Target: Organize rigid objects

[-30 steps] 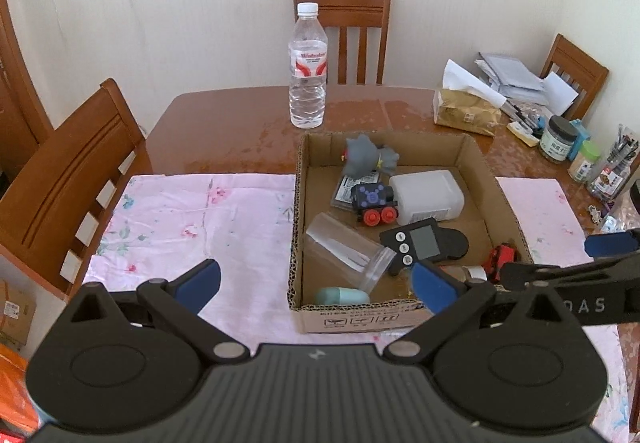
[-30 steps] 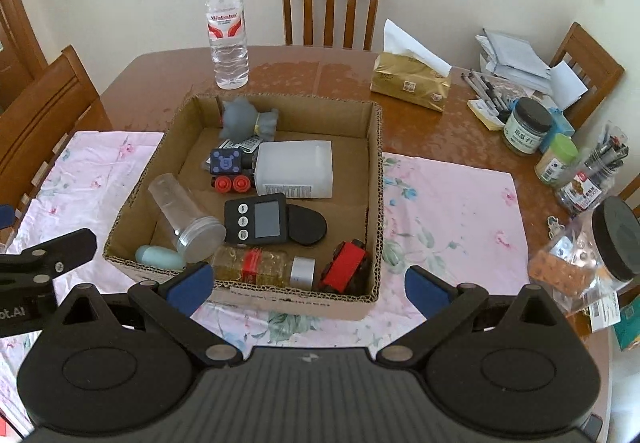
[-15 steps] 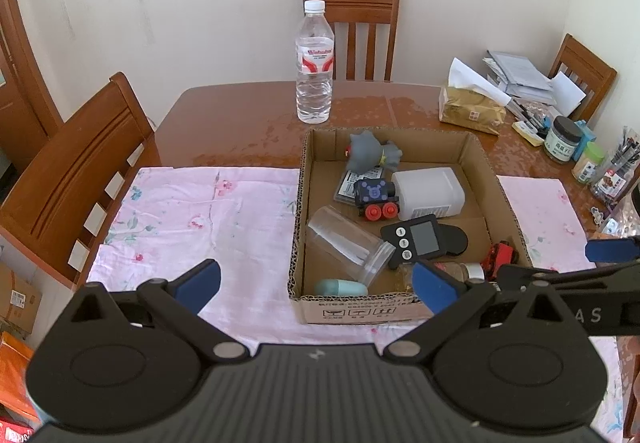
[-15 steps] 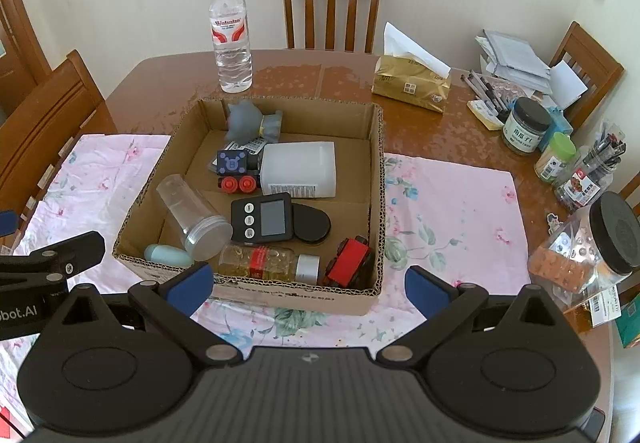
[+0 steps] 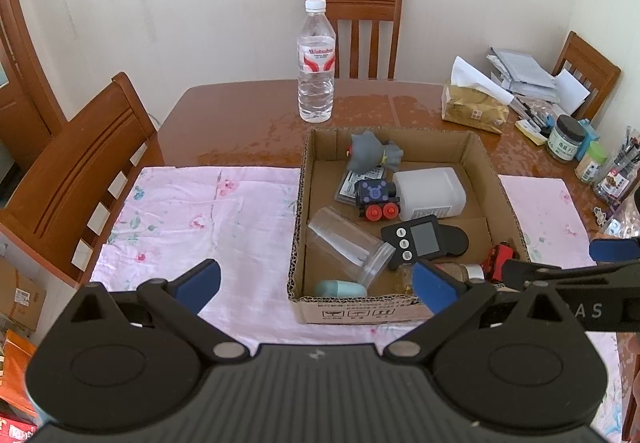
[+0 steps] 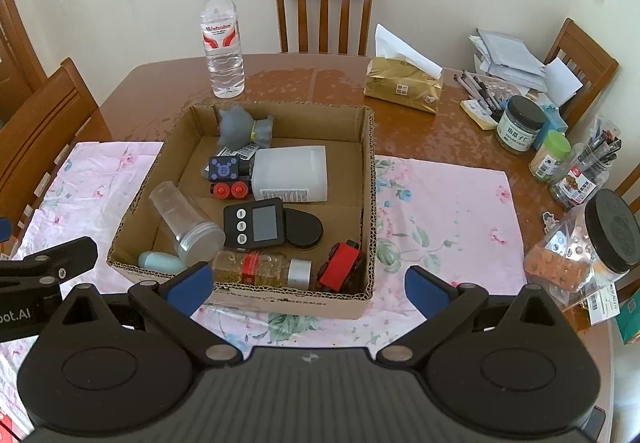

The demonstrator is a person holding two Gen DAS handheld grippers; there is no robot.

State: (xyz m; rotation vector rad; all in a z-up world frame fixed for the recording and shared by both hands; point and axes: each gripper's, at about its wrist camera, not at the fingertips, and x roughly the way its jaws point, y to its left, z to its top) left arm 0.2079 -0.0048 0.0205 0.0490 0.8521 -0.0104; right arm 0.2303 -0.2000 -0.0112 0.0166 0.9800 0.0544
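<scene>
A shallow cardboard box [image 5: 486, 159] [image 6: 370, 179] sits on the pink cloth and holds several items: a grey toy figure [image 6: 244, 127], a blue toy engine [image 6: 226, 177], a white plastic bottle [image 6: 292, 173], a clear jar on its side [image 6: 186, 221], a black timer [image 6: 256, 223], a spice jar [image 6: 260, 269], a red toy car [image 6: 340, 269] and a pale blue capsule [image 6: 160, 261]. My left gripper [image 5: 316, 281] hovers open over the box's near left corner. My right gripper [image 6: 308, 287] is open above the box's near edge. Neither holds anything.
A water bottle [image 5: 316, 63] stands behind the box. A gold tissue pack [image 6: 404, 83], papers, pens and jars [image 6: 520, 125] crowd the table's right side, with a black-lidded clear jar [image 6: 592, 243] near my right gripper. Wooden chairs [image 5: 80, 167] ring the table. Pink cloth [image 5: 200, 211] lies left of the box.
Both grippers have drawn back and up a little, so the box looks smaller and farther off. Both stay open and nothing in the box has moved.
</scene>
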